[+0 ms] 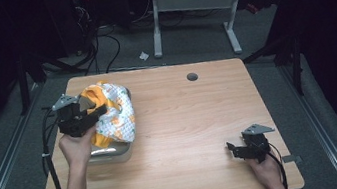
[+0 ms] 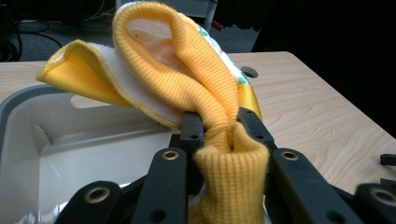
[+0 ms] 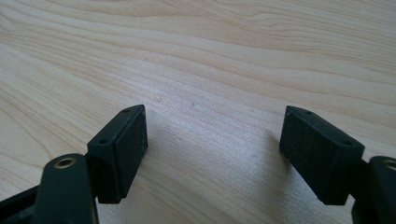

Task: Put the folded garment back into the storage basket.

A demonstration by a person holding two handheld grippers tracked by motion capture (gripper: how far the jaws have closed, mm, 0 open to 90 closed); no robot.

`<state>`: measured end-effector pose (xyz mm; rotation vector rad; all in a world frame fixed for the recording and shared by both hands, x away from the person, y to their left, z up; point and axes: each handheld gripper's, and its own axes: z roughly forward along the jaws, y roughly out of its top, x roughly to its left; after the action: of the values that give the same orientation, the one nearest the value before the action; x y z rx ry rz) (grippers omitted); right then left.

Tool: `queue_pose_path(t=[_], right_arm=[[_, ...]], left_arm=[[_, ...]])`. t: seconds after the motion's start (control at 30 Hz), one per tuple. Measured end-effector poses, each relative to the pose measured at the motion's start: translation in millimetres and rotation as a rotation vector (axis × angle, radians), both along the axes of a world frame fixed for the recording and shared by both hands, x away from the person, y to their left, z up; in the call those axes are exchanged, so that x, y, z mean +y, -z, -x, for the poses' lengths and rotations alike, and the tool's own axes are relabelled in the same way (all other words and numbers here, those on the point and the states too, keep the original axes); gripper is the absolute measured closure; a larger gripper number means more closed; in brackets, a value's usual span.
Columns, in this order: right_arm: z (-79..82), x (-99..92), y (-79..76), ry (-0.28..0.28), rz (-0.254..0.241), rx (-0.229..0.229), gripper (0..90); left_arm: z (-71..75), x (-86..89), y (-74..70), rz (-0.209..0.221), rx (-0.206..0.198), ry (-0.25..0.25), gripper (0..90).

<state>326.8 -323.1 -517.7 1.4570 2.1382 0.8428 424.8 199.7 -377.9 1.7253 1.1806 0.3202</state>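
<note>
A yellow and white patterned garment (image 1: 111,114) hangs over a grey plastic tub (image 1: 114,152) at the table's left side. My left gripper (image 1: 90,115) is shut on its yellow ribbed cuff (image 2: 219,112), which is pinched between the jaws above the tub's pale inside (image 2: 84,144). The rest of the cloth loops up and away past the jaw tips. My right gripper (image 1: 234,148) rests low near the table's front right, open, with bare wood between its pads (image 3: 126,144).
The wooden table (image 1: 195,120) has a round cable hole (image 1: 192,77) near its far edge. A white desk frame (image 1: 192,15) stands on the floor beyond, with cables on the floor at the back left.
</note>
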Motion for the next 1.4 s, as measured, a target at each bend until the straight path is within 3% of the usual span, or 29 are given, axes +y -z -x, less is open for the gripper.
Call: queue_pose_path(t=[0.8, 0.87, 1.1, 1.4], right_arm=[[-0.2, -0.1, 0.1, -0.001, 0.001, -0.001, 23.8], [-0.1, -0.1, 0.1, -0.001, 0.001, -0.001, 23.8], [-0.2, -0.1, 0.1, -0.001, 0.001, -0.001, 23.8], [-0.2, 0.0, 0.1, -0.001, 0.001, -0.002, 23.8]], left_arm=[[-19.7, 9.5, 29.8, -0.072, 0.084, -0.014, 74.7], [-20.8, 10.3, 32.7, -0.097, 0.087, -0.018, 74.7], [-22.9, 11.1, 41.6, -0.099, 0.104, -0.023, 74.7], [-27.3, 9.0, 49.6, -0.14, 0.119, -0.033, 74.7]])
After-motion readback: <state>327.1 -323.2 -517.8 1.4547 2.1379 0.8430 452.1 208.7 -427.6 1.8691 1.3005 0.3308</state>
